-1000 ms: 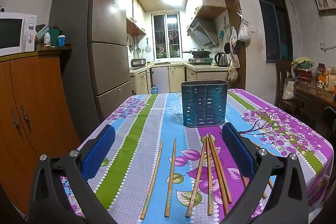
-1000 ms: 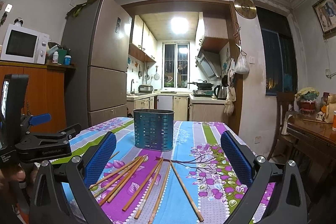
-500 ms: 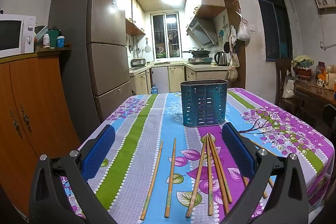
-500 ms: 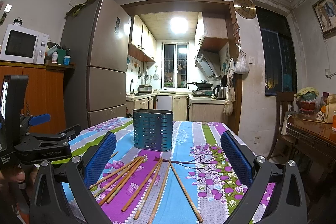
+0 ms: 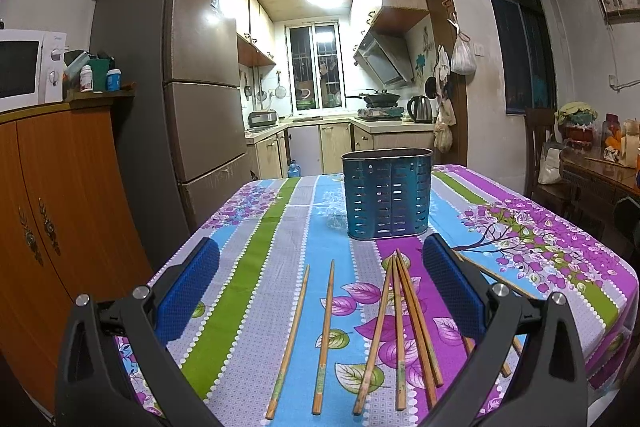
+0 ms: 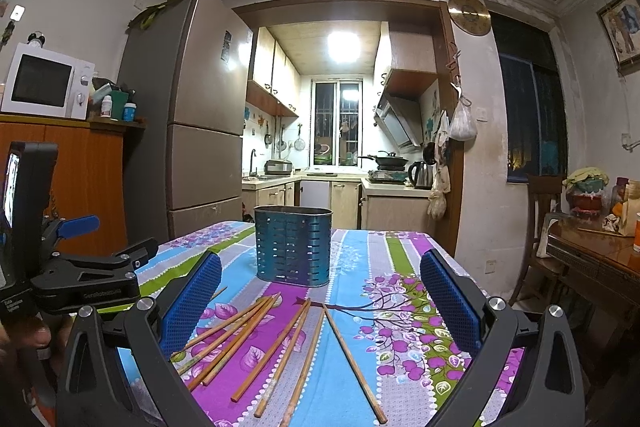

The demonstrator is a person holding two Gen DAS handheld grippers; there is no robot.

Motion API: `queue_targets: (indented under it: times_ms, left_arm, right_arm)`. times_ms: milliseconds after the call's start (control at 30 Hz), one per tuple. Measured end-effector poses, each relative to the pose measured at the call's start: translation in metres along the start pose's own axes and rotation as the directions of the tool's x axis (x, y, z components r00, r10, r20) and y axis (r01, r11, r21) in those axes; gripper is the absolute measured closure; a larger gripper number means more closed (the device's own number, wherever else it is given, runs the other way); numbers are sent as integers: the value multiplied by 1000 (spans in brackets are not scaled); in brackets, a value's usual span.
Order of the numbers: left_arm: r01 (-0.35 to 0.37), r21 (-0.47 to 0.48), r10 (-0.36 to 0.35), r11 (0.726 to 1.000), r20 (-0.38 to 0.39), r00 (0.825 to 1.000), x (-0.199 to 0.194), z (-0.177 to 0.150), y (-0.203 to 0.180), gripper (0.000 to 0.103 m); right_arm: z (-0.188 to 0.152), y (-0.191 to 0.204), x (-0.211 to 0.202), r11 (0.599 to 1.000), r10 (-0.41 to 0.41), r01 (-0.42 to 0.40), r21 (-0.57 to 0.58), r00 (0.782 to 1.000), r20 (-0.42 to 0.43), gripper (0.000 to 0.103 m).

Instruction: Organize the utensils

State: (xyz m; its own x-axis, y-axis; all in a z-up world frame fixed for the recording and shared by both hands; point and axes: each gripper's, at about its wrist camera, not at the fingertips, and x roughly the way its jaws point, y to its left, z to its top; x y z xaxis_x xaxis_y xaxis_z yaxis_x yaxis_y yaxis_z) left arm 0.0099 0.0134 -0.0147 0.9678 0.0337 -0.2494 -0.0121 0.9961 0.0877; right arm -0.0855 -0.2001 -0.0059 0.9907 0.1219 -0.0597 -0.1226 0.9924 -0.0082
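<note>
My left gripper [image 5: 320,283] hangs low over the table [image 5: 256,267] with its jaws spread wide and nothing between the blue pads [image 5: 188,295]. My right gripper [image 6: 320,291] is the same: jaws wide apart, holding nothing.

The chopsticks [image 5: 400,323] lie loose on the flowered cloth in front of me. From the left view, two lie apart and nearly parallel on the blue stripe, and a bunch of four fans out on the purple stripe, tips close together at the far end; more show behind my right pad. From the right view the chopsticks [image 6: 280,339] spread across the purple and blue stripes between my pads, some touching at their far tips.

The holder [image 5: 387,194], a blue slotted tin, stands upright beyond the chopsticks, apart from them; I cannot see into it. In the right view the holder [image 6: 293,245] sits left of centre, and my left gripper's body [image 6: 84,279] shows at the left edge.
</note>
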Motion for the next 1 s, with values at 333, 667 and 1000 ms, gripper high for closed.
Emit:
queue_targets:
  times_ms: [333,667,1000]
  left_arm:
    - [-1,7,1,1000,-24,1000,8,-1,-10,5]
    - [-35,11,36,999,-83,996,20,-13,28,5]
    - [-55,15,57,998,-150,987,17,-53,71,5]
  right_arm:
    - [-4,3,7,1000,12,-12,-11,1000,-29,4]
    - [-23,-11,11,998,33,-40,-46,990,-134,10]
    - [-90,-13,14,980,196,-185,66,899,-392,70]
